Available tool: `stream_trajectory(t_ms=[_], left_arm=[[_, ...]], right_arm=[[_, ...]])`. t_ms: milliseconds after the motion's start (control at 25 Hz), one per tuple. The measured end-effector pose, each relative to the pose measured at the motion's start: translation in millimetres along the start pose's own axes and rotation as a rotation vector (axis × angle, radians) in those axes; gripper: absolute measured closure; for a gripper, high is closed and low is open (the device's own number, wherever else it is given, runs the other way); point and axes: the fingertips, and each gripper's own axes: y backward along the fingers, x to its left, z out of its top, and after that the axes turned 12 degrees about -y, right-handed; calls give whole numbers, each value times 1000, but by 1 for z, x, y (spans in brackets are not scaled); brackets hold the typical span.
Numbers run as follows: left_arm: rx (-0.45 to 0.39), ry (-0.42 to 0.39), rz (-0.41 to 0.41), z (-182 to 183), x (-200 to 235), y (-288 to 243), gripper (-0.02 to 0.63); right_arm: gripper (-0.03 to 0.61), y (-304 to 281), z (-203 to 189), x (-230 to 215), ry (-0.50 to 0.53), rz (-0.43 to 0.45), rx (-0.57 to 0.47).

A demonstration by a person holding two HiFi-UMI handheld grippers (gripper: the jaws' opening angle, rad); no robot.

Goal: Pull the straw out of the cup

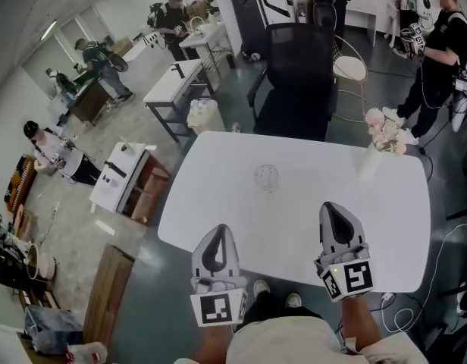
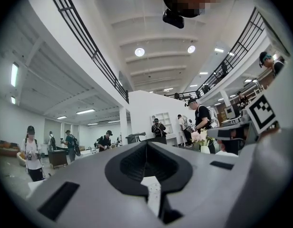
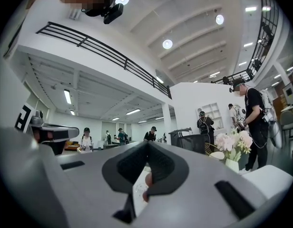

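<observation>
Fingers pressed tip to tip and empty on both the left gripper (image 1: 218, 230) and the right gripper (image 1: 333, 205).
The white tabletop (image 1: 218, 196) spreads ahead, with both grippers over its 6 o'clock edge. A flower vase (image 1: 371, 160) stands at 2 o'clock. The clear cup (image 1: 266, 177) sits near the middle, untouched; its straw is too small to make out.
</observation>
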Motion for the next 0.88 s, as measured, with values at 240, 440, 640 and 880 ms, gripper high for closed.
stream_trajectory(t_ms=[240, 440, 640, 880], left_arm=[[39, 23, -13, -33, 14, -34, 609], [57, 37, -40, -63, 26, -65, 609], [79, 75, -75, -88, 40, -90, 609], [105, 120, -130, -120, 46, -118, 609]], right_arm=[[578, -43, -31, 10, 21, 21, 61], [577, -78, -69, 15, 50, 3, 136], [560, -116, -99, 18, 60, -15, 215], [490, -150, -144, 25, 87, -17, 349]])
